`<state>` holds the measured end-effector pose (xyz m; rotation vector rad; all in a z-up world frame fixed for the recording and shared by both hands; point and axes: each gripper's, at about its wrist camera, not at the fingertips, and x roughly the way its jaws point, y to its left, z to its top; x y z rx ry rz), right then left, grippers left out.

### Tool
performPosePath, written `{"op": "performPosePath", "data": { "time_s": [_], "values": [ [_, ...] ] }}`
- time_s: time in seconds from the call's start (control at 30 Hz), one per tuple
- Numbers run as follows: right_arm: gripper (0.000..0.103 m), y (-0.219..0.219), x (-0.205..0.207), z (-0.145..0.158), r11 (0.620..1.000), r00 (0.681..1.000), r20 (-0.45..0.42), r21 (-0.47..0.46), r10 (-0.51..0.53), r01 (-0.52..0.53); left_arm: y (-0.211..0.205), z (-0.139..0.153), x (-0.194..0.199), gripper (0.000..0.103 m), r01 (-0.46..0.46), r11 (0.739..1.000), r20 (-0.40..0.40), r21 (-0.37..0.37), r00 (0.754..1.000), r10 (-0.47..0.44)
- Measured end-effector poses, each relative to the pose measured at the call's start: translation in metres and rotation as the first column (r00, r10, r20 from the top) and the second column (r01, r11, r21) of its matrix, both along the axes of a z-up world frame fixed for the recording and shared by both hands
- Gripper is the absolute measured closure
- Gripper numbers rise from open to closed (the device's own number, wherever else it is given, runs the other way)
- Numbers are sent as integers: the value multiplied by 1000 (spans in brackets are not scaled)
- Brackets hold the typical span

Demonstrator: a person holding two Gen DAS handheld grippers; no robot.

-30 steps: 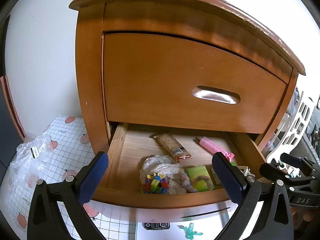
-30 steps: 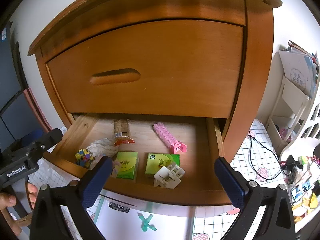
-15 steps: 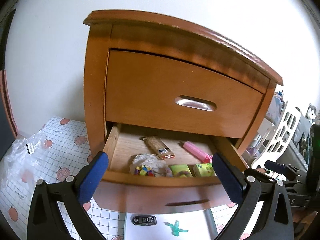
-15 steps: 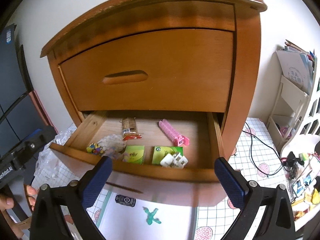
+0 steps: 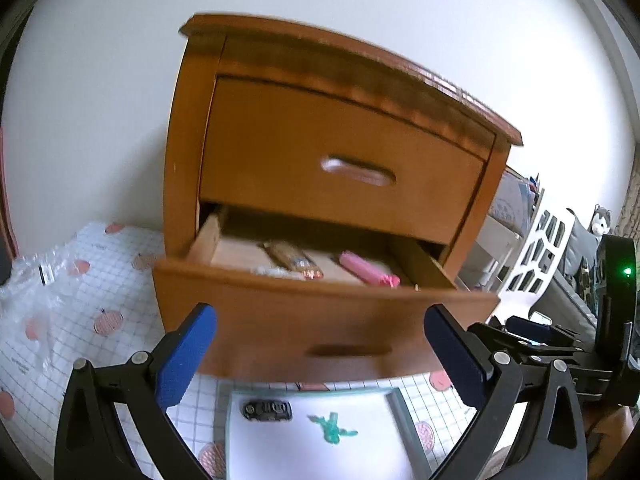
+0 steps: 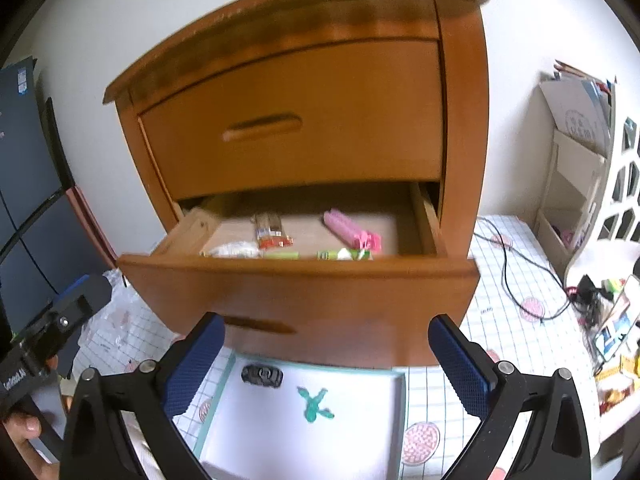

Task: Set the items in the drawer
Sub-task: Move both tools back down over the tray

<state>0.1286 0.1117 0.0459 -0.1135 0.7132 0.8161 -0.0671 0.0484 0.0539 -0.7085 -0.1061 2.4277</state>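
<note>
The wooden nightstand's lower drawer (image 5: pixel 320 316) (image 6: pixel 304 296) stands pulled out. Inside lie a pink hair roller (image 5: pixel 368 274) (image 6: pixel 350 230), a brown snack bar (image 5: pixel 294 262) (image 6: pixel 270 232), a white crumpled bag (image 6: pixel 234 250) and green packets (image 6: pixel 344 255). On the white tray (image 5: pixel 280 448) (image 6: pixel 360 440) in front of it rest a small black toy car (image 5: pixel 266 410) (image 6: pixel 262 375) and a green rubbery figure (image 5: pixel 332 432) (image 6: pixel 314 404). My left gripper (image 5: pixel 320 360) and right gripper (image 6: pixel 326 364) are both open and empty, held back from the drawer above the tray.
The upper drawer (image 5: pixel 340 168) is closed. A crinkled clear plastic bag (image 5: pixel 32 280) lies on the patterned mat at the left. A white shelf unit (image 6: pixel 576 184), a black cable (image 6: pixel 516 280) and clutter stand to the right. A hand (image 6: pixel 24 432) holds the left gripper.
Both grippers have pulled back and dropped lower, away from the drawer. The drawer's inside is now seen at a flatter angle and the tray with the car and figure fills more of the view.
</note>
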Motion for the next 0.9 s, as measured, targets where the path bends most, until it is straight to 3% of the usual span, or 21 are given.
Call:
{"op": "performPosePath", "data": {
  "time_s": [0.23,0.73,0.77,0.9],
  "values": [
    [0,5,-3,-45,998,998,-60,-57,2,-6,-2,-50,-7,0,-1,1000,128,-2,992,1],
    [0,28,2,-174,981,976,-219,-189,-11,-31,7,-171,-30,0,-23,977,324,-212,942,92],
    [0,30,2,-181,980,974,-225,-196,-10,-35,7,-176,-32,0,61,976,333,-207,943,12],
    [0,37,1,-213,970,966,-259,-236,-11,-53,8,-191,-36,0,59,971,359,-231,933,29]
  ]
}}
